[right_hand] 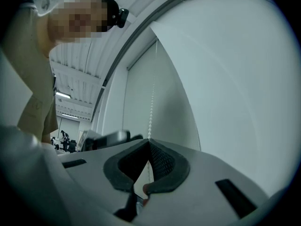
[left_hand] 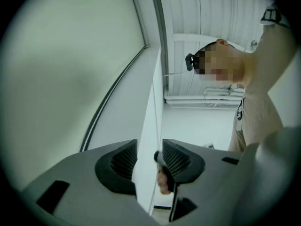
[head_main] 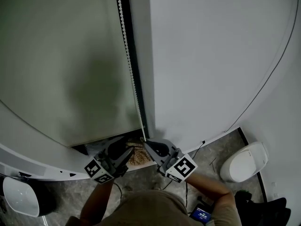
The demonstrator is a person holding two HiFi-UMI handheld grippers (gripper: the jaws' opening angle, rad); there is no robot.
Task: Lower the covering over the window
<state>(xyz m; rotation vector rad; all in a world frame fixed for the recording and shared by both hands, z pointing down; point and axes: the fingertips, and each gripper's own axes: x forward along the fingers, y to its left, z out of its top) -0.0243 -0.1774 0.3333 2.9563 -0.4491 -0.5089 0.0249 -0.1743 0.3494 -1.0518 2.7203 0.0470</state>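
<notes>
The grey-green roller blind (head_main: 61,69) covers most of the window, its lower edge just above the sill. A white bead chain (head_main: 129,65) hangs along its right side. My right gripper (head_main: 145,141) is shut on the chain's lower end; in the right gripper view the pads meet at the tips (right_hand: 149,142) with the bead chain (right_hand: 151,107) rising from them. My left gripper (head_main: 129,150) sits just left of it and slightly lower, open. In the left gripper view its jaws (left_hand: 149,157) stand apart with nothing pressed between them, and the blind (left_hand: 70,69) fills the left.
A white wall (head_main: 211,55) stands right of the chain, with a thin cable (head_main: 263,86) running down it. A white bin (head_main: 244,161) sits on the floor at right, a white rounded object (head_main: 19,197) at lower left, dark gear (head_main: 263,211) at bottom right.
</notes>
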